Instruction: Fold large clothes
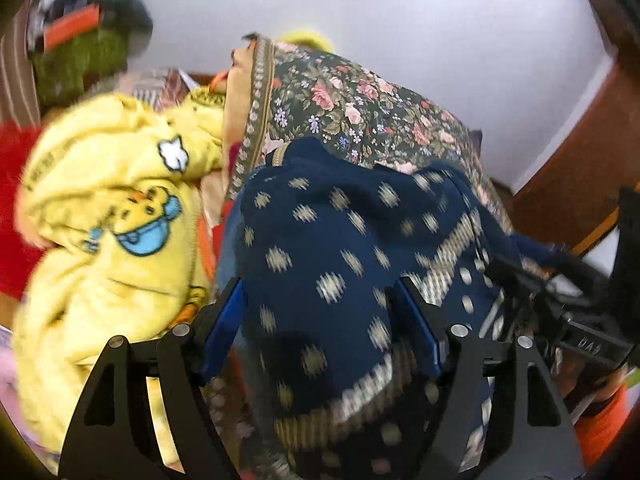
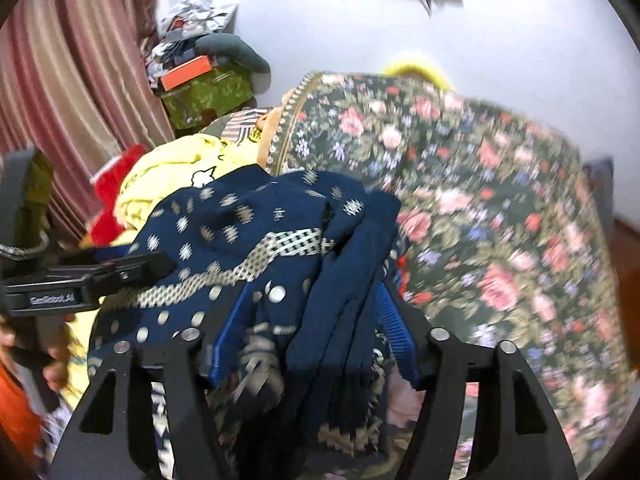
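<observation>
Navy garment with pale woven dots (image 1: pixel 320 248), bunched in a mound at lower centre of both wrist views, resting against the floral bedding (image 1: pixel 360 108); no flat folds or squared edges visible. Left gripper (image 1: pixel 320 320) spread wide, cloth lying between the blue pads without being pinched. Right gripper (image 2: pixel 312 328) likewise parted, loose pleats hanging between the fingers. Yellow cartoon-print fleece (image 1: pixel 108 216) crumpled at left, also unfolded. Judged early: spreading, folding and stacking all left to do.

One navy dotted garment (image 1: pixel 320 248), one yellow fleece (image 1: pixel 108 208), one floral cloth (image 2: pixel 480 200), two grippers (image 1: pixel 320 308).
</observation>
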`<state>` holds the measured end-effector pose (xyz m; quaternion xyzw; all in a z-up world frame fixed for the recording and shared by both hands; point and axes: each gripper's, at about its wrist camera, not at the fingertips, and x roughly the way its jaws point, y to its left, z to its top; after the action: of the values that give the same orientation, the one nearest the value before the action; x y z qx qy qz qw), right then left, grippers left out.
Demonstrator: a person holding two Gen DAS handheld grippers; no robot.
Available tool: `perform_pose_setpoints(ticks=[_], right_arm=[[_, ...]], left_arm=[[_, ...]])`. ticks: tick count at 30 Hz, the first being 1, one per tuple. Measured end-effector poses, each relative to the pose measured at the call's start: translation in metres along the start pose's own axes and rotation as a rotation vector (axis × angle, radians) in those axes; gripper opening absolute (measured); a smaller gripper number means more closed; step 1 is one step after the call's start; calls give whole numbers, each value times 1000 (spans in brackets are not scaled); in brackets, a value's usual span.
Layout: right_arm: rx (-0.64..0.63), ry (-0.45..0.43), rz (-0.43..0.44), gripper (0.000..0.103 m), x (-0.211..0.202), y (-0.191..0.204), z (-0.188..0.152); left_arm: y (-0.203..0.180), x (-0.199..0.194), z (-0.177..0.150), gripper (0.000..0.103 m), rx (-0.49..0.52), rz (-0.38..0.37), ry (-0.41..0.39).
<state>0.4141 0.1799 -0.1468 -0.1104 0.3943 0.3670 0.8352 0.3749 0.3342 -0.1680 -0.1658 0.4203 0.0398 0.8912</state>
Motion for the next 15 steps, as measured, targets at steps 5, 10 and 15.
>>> perform_pose_setpoints(ticks=[5,10,15], right_arm=[[-91,7,-73,71,-13,10,-15],[-100,36,-81,71,-28,12,-40],[-71,27,-70,71,-55,15,-53]], left_arm=[[-10,-22,-28,83,36,43,-15],[-17,-40,-57,84,40,83,-35],[-32,-67,-78,84,67,122,-60]])
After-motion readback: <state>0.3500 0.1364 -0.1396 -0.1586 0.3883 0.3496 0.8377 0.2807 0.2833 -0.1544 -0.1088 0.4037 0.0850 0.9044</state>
